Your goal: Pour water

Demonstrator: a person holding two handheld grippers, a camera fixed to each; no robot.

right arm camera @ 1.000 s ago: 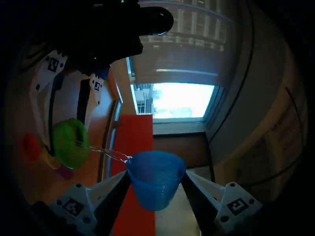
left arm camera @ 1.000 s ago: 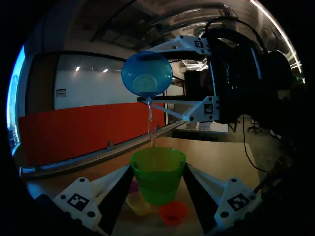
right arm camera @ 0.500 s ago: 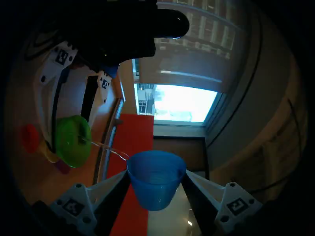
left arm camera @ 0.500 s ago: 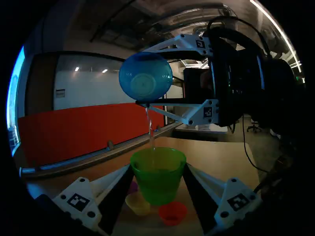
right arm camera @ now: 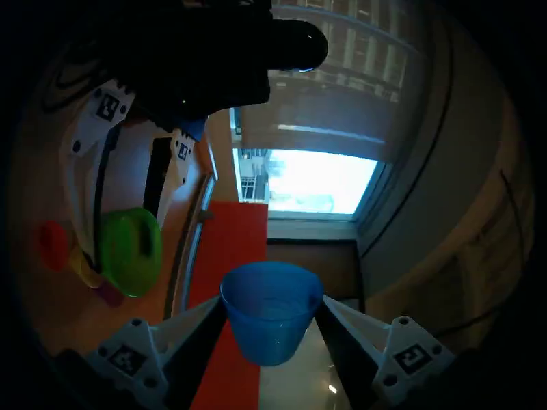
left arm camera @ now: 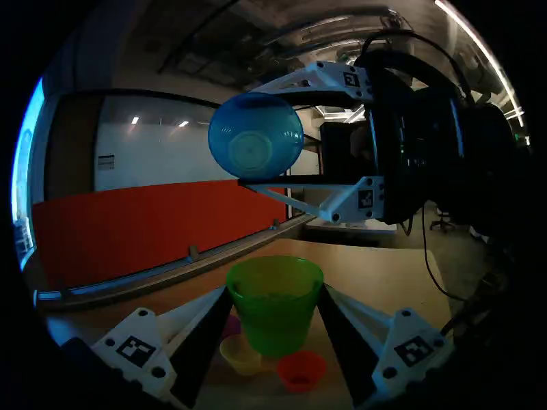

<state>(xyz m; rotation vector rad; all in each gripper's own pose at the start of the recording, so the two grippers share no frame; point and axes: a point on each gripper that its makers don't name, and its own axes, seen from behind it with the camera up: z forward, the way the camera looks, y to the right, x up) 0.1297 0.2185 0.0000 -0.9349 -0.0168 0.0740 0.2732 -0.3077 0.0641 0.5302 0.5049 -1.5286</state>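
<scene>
Right, status. The left gripper (left arm camera: 275,290) is closed onto the green cup (left arm camera: 275,311), with 1 finger on each side of the wall. The cup is upright, mouth up. I can't tell how full it is through the tinted plastic.

Lower in that picture, on the wooden table (left arm camera: 390,270), sit 2 small cups just beside each other: a yellow cup (left arm camera: 239,352) and an orange cup (left arm camera: 299,370). A purple bit (left arm camera: 231,324) peeks out by the left finger, too hidden to identify.

The right gripper (right arm camera: 271,301) is clamped on the blue cup (right arm camera: 270,324), both fingers against its sides. In the left gripper view that gripper is rolled on its side, with 1 finger above the cup and 1 below. The blue cup lies tipped with its mouth towards my camera, so I look straight in at its base. It hangs above the green cup, a touch left of it, and the 2 are well apart.

In the right gripper view the green cup shows off to the left, between the other gripper's 2 white fingers, with the orange and yellow cups right beside it. A dark mass (right arm camera: 205,61) sits at the far end of that gripper, too dark to make out.

Background is a red wall panel (left arm camera: 137,229) and a bright window (right arm camera: 314,181).
</scene>
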